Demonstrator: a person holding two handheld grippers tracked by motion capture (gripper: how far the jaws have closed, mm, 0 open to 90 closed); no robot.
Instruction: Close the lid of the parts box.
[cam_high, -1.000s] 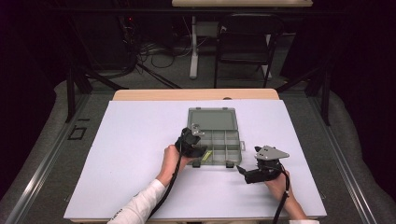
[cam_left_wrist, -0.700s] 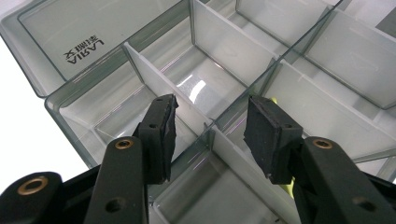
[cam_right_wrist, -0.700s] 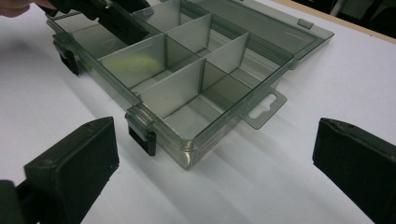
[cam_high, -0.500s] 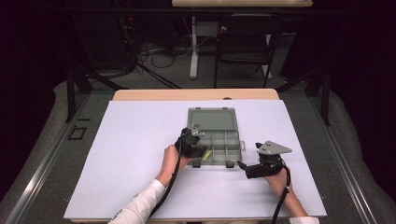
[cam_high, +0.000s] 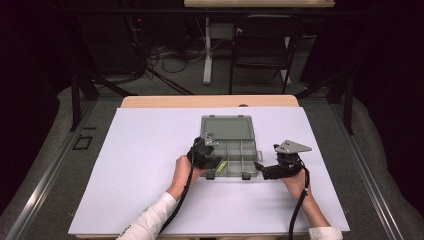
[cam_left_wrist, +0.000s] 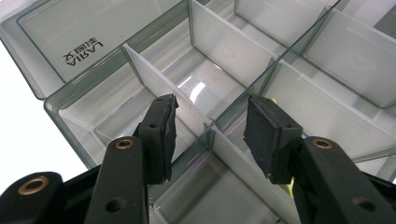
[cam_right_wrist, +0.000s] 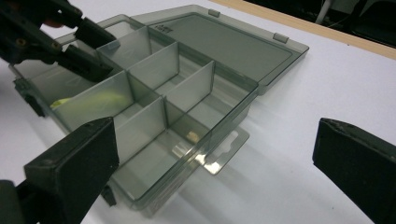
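A clear, smoke-tinted plastic organiser box (cam_high: 229, 150) lies open near the middle of a desk (cam_high: 125, 175) covered in white. Its flat lid (cam_high: 226, 127) is folded back on the far side, and the tray is split by thin upright dividers (cam_right_wrist: 147, 77) into small compartments. A small yellow-green item (cam_high: 221, 165) sits in a near-left compartment; what it is cannot be made out.

The left gripper (cam_left_wrist: 210, 121) hangs over the tray's near-left part, its two black fingers (cam_left_wrist: 161, 135) spread, one on each side of a divider wall without visibly touching it, pinching nothing. The right gripper (cam_high: 264, 168) rests just beside the box's near-right corner, on the desk side. Seen along its own fingers (cam_right_wrist: 74, 158), they stand wide apart with bare desk and the box corner between them, holding nothing.

The box looks light and rigid, and its smooth, glossy walls would likely be slippery under the rubber pads. The dividers are thin and could flex or pop out of their slots if squeezed hard. The outer rim or a front latch tab (cam_right_wrist: 222, 156) seems the firmer place to hold, with one gripper steadying the tray so it does not slide on the smooth cover.
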